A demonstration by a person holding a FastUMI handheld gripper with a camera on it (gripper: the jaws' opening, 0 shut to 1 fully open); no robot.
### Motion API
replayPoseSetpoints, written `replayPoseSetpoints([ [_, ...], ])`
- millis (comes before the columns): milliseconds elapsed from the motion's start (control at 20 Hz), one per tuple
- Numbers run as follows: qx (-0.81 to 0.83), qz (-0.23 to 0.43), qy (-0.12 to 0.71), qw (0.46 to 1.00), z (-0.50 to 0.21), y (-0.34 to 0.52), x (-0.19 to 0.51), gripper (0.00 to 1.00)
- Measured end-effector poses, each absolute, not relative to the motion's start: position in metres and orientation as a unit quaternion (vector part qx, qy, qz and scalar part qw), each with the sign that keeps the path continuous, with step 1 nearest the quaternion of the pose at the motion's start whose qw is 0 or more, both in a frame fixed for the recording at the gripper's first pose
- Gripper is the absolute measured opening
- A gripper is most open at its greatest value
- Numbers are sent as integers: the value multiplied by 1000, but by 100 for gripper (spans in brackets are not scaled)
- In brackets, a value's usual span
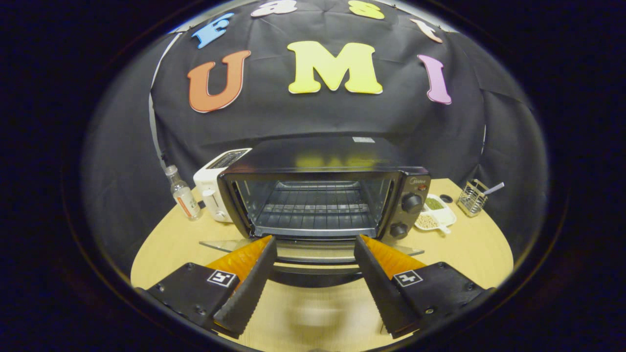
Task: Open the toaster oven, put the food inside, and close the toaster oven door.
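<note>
- As we look along the fingers in the gripper view, the gripper (315, 242) is spread wide with nothing between its jaws; it hovers above the table (469, 252).
- We see the toaster oven (323, 195) just ahead of the fingertips, sitting on the table against the black cloth wall, its door (313, 250) dropped down flat towards us.
- The door's glass pane lies roughly level, its front edge between the two fingertips; whether the tips touch it we cannot tell.
- Inside the oven cavity we see a wire rack (313, 208), bare.
- Two round knobs (411, 202) sit one above the other on the oven's right panel.
- Left of the oven, close beside it, stands a white slot toaster (215, 183); further left, a small clear bottle (183, 193) stands upright.
- Right of the oven, a white divided dish (437, 215) holds green stuff in one compartment and pale beans in another.
- Beyond the dish, a wire mesh holder (472, 199) has a utensil handle sticking out.
- We cannot pick out which item is the food for the oven.
</note>
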State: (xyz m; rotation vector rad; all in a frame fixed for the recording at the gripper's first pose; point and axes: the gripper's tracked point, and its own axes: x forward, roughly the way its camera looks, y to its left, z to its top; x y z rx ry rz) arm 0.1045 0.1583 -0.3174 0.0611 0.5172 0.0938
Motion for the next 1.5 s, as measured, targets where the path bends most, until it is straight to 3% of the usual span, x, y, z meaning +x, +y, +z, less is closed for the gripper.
replayPoseSetpoints([
  [850, 19, 55, 301, 952, -417, 157, 56, 100],
  [1500, 6, 112, 274, 955, -403, 149, 57, 100],
])
